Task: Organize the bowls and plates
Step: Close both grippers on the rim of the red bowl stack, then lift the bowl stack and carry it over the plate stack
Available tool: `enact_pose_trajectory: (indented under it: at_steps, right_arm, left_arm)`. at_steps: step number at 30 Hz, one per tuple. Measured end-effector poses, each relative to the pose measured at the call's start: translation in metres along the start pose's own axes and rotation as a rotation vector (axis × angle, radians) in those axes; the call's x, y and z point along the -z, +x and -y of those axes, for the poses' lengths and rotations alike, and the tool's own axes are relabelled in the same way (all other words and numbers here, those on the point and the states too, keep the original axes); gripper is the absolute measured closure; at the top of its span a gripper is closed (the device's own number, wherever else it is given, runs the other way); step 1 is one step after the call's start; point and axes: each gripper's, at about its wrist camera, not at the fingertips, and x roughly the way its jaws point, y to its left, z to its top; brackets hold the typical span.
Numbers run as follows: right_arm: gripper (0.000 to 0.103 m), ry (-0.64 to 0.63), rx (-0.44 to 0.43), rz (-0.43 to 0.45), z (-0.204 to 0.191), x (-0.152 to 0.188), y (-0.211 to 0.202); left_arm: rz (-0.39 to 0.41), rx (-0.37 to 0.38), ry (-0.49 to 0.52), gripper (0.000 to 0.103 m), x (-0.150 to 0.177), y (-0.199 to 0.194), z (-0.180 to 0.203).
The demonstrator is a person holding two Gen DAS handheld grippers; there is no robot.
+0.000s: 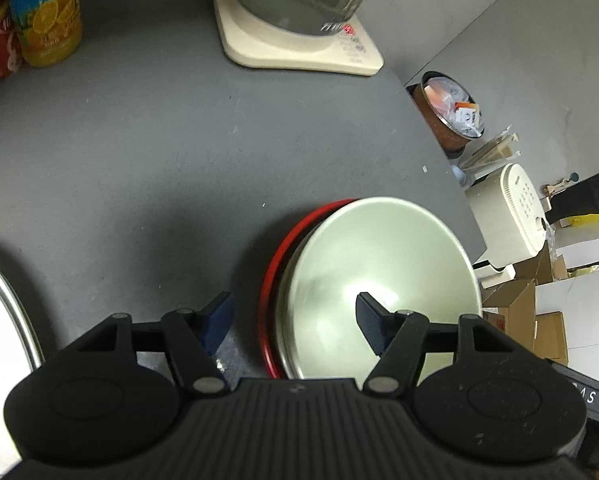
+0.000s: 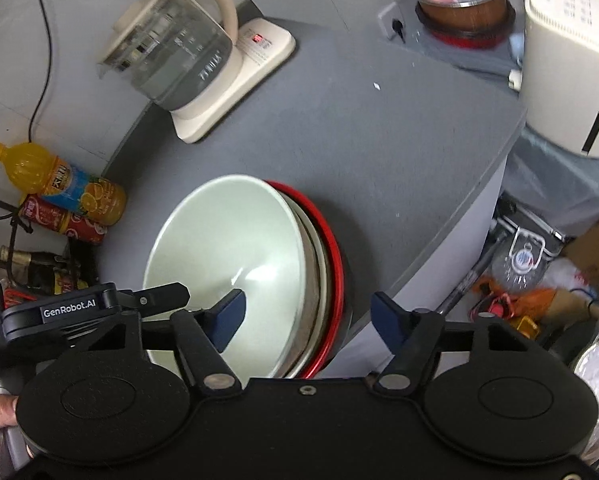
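I hold both hand-held grippers over the stacked bowl (image 1: 379, 280): left hand-held gripper (image 1: 295, 318) and right hand-held gripper (image 2: 307, 316), each partly spread, empty, straddle opposite rims. Stack sits at the bench (image 1: 159, 152) edge, equally near both.

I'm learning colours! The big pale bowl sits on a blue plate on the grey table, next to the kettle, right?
Almost. The plate under the pale bowl is red, not blue; its rim shows clearly in the right wrist view. The rest holds: grey table, kettle nearby.
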Motion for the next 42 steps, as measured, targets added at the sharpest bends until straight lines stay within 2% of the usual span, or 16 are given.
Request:
enact_pose_trajectory:
  at_steps: [3,8,12,14,17,31,42]
  right_arm:
    - [0.05,0.016,-0.006,-0.025,0.003,0.001,0.009]
    - [0.06,0.013,0.005,-0.049,0.003,0.002,0.019]
    - [0.064,0.005,0.021,-0.057,0.005,0.003,0.024]
    - [0.065,-0.006,0.023,-0.058,0.005,0.003,0.025]
    - [0.066,-0.026,0.03,-0.069,0.004,0.004,0.03]
    - [0.069,-0.088,0.034,-0.046,-0.007,0.004,0.028]
    - [0.069,-0.196,-0.017,-0.057,-0.048,0.001,0.029]
  left_arm:
    - [-0.012,0.007,0.002,0.043,0.001,0.007,-0.003]
    - [-0.041,0.018,-0.021,0.058,0.001,0.019,-0.01]
    - [-0.05,0.024,-0.02,0.06,0.003,0.026,-0.011]
    - [-0.055,0.013,-0.019,0.071,0.002,0.03,-0.011]
    - [-0.053,0.01,-0.023,0.077,0.002,0.032,-0.013]
    - [-0.058,0.03,-0.029,0.076,0.005,0.036,-0.02]
    - [0.014,0.032,-0.082,0.076,0.002,0.002,-0.038]
